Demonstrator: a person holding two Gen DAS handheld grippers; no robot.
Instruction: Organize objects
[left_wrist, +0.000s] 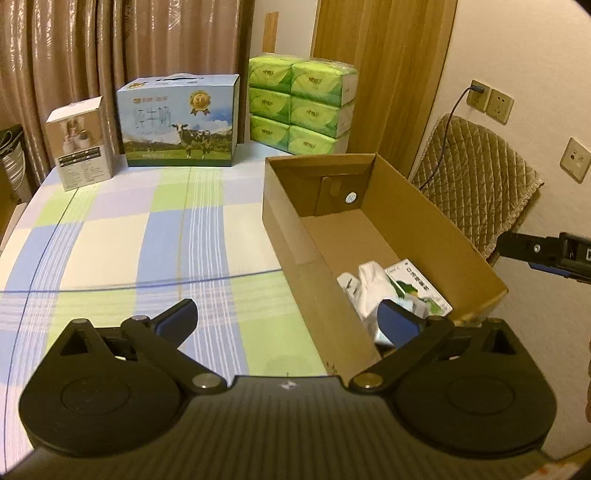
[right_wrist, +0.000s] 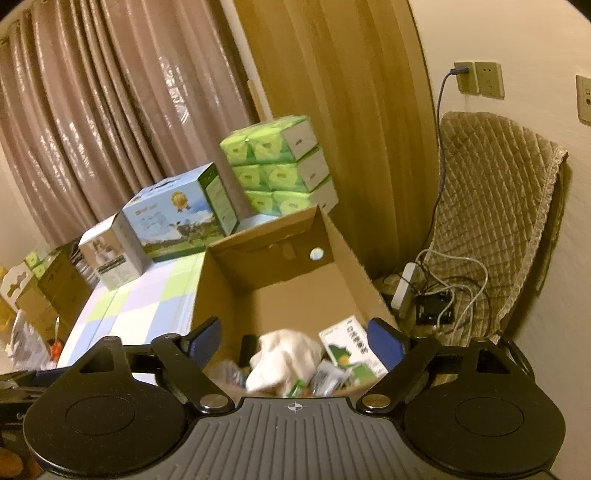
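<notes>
An open brown cardboard box (left_wrist: 280, 229) stands on the checked tablecloth at the right; it also shows in the right wrist view (right_wrist: 207, 284). Inside at its near end lie a white cloth (left_wrist: 369, 288) (right_wrist: 284, 354), a green-and-white carton (left_wrist: 417, 288) (right_wrist: 351, 350) and small packets (right_wrist: 325, 376). My left gripper (left_wrist: 291, 317) is open and empty, straddling the box's near left wall. My right gripper (right_wrist: 295, 339) is open and empty, above the box's near end. Part of the right gripper shows at the left wrist view's right edge (left_wrist: 543, 251).
At the table's back stand a small white box (left_wrist: 79, 144), a blue milk carton case (left_wrist: 181, 122) and stacked green tissue packs (left_wrist: 299, 107). A quilted chair (right_wrist: 491, 229), cables and a power strip (right_wrist: 402, 291) lie right of the table. Boxes clutter the far left (right_wrist: 37, 291).
</notes>
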